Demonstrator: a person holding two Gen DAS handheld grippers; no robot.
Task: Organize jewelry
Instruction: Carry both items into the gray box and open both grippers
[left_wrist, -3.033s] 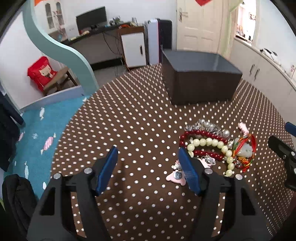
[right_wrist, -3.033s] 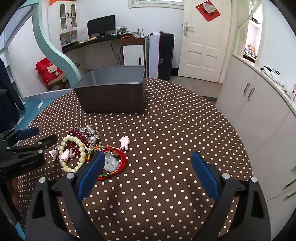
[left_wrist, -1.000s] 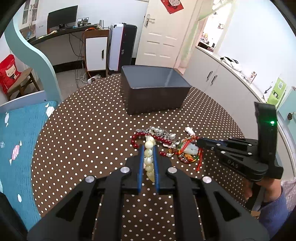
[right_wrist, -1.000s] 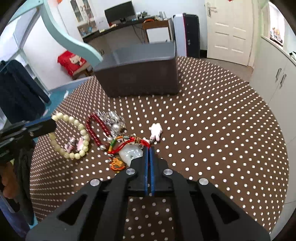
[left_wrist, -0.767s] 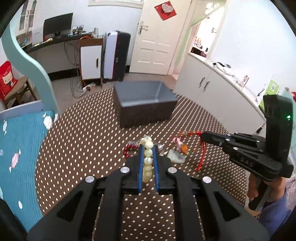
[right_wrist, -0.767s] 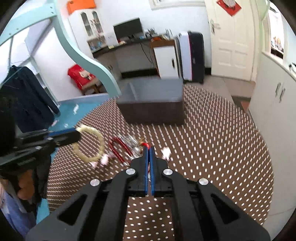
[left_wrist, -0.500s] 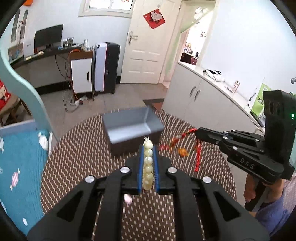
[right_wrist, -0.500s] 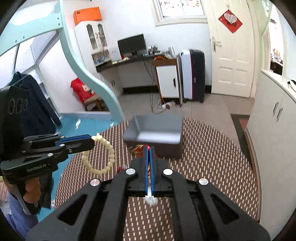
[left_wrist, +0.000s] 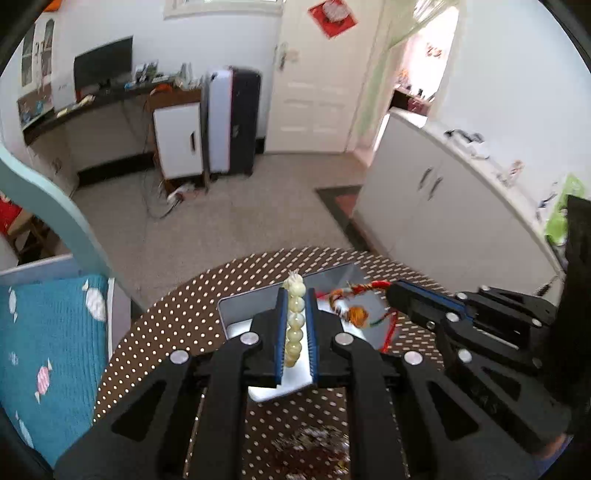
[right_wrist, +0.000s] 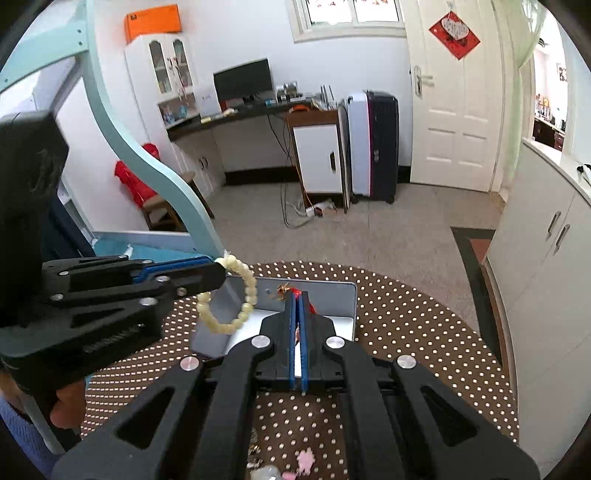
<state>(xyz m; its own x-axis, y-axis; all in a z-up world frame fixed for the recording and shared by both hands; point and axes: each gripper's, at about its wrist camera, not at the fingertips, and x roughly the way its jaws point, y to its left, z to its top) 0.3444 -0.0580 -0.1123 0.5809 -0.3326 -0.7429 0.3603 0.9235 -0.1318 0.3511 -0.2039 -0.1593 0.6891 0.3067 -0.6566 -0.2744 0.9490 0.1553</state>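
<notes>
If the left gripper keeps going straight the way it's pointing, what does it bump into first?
Probably the grey box. The left gripper, shut on the bead bracelet, points down into its open top, so the box's inside looks like the first thing in line, though depth is hard to judge.

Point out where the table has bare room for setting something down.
Bare dotted tablecloth runs right of the grey box to the table edge, and left of the box too. It is crowded at the near edge, where leftover jewelry lies, and over the box, where both grippers hang.
</notes>
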